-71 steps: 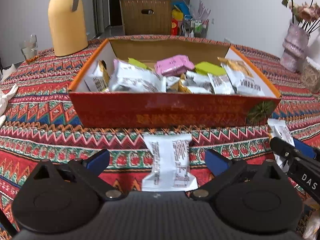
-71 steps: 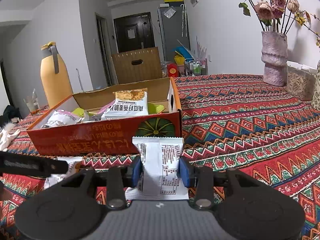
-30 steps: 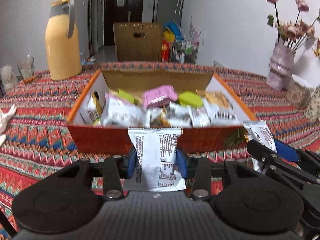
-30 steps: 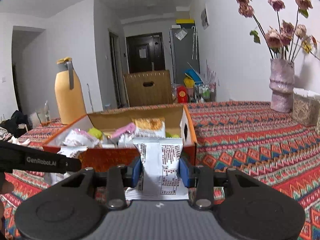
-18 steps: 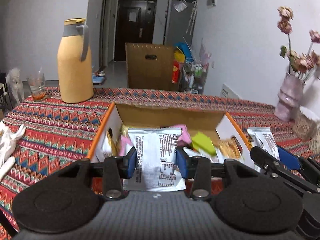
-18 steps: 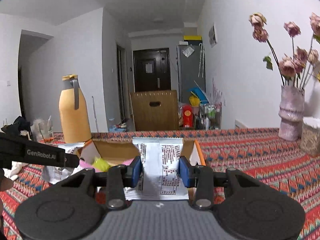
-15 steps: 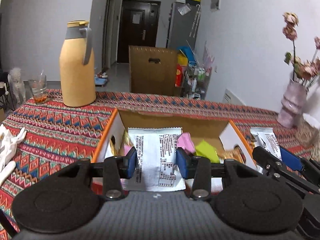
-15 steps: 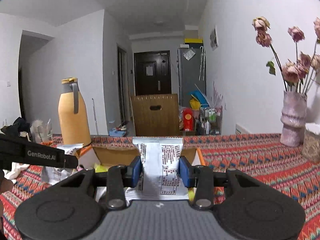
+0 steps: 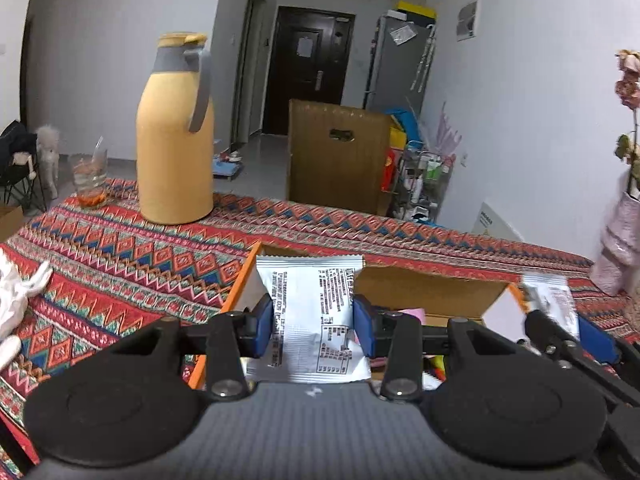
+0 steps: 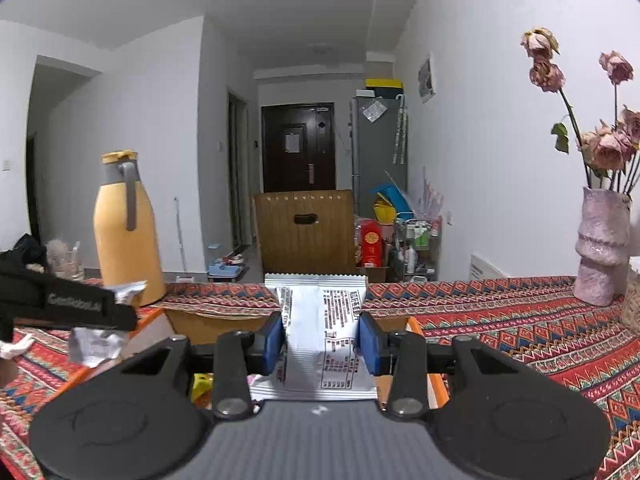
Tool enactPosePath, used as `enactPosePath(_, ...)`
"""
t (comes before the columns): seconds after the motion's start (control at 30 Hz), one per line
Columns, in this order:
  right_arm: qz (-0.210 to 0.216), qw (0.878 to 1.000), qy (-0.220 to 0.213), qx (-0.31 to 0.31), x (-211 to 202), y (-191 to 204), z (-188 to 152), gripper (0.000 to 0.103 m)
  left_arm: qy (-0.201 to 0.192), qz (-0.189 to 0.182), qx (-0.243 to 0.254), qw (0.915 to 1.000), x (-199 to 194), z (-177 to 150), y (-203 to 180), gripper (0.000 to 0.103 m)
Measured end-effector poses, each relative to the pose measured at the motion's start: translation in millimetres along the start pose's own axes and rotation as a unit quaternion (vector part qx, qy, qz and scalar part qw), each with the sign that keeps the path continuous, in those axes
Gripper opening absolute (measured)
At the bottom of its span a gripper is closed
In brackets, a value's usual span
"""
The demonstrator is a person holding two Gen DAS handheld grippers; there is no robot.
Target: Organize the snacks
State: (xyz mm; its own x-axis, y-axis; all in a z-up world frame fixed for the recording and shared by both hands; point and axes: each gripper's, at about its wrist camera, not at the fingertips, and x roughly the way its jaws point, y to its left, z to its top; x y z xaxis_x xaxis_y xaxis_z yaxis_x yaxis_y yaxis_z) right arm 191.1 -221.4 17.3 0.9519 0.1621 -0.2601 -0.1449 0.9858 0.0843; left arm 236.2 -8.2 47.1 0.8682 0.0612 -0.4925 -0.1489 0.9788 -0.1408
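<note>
My left gripper (image 9: 313,318) is shut on a white snack packet (image 9: 310,300) with black print, held upright over the near left part of the orange-rimmed cardboard box (image 9: 428,292). My right gripper (image 10: 321,338) is shut on a second white snack packet (image 10: 324,320), above the box's right end (image 10: 416,326). In the left wrist view the right gripper and its packet (image 9: 548,300) show at the right edge. In the right wrist view the left gripper's black arm (image 10: 76,304) and its packet (image 10: 96,344) show at the left. Most of the box's contents are hidden behind the grippers.
A tall yellow thermos (image 9: 174,136) and a glass (image 9: 89,178) stand at the back left of the patterned tablecloth (image 9: 120,248). A pink vase with dried roses (image 10: 600,240) stands at the right. White cloth (image 9: 16,292) lies at the left edge. A brown carton (image 9: 340,160) stands beyond the table.
Both grippers have risen and moved forward over the box, each still holding its packet. The box has dropped lower in both views and its contents are now mostly covered.
</note>
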Motion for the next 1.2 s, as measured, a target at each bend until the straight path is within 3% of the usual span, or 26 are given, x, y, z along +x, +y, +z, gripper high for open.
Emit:
enactPosePath(0.17,0.008,1.000,0.024,-0.004,13,0,-12,0.039,0.027,0.002,-0.004,0.9996,18,-7,7,0.042)
enactPosePath(0.37,0.016,0.999,0.045,0.003,20,-1,-20,0.040,0.030,0.006,0.005,0.9995,21,-15,3,0.042)
enactPosePath(0.47,0.018,0.999,0.048,0.008,19,-2,-20,0.042,0.028,0.003,0.006,0.9996,18,-16,2,0.057)
enactPosePath(0.53,0.017,0.999,0.047,0.009,18,-3,-20,0.053,0.022,0.003,0.004,0.9997,15,-15,2,0.082)
enactPosePath(0.6,0.015,0.999,0.043,0.014,15,-5,-20,0.076,0.009,0.014,0.002,0.9999,10,-15,3,0.097)
enactPosePath(0.63,0.011,0.999,0.040,0.018,13,-7,-20,0.094,0.002,0.017,0.000,0.9998,7,-15,4,0.103)
enactPosePath(0.67,0.007,0.999,0.035,0.021,11,-8,-20,0.103,-0.004,0.018,-0.005,0.9998,4,-14,6,0.103)
enactPosePath(0.97,0.002,0.999,0.031,0.033,5,-14,-17,0.103,-0.006,0.014,-0.002,0.9999,-3,-11,4,0.103)
enactPosePath(1.2,-0.003,0.999,0.010,0.030,-13,-14,-4,0.103,-0.031,0.006,0.008,0.9995,-33,-5,0,0.103)
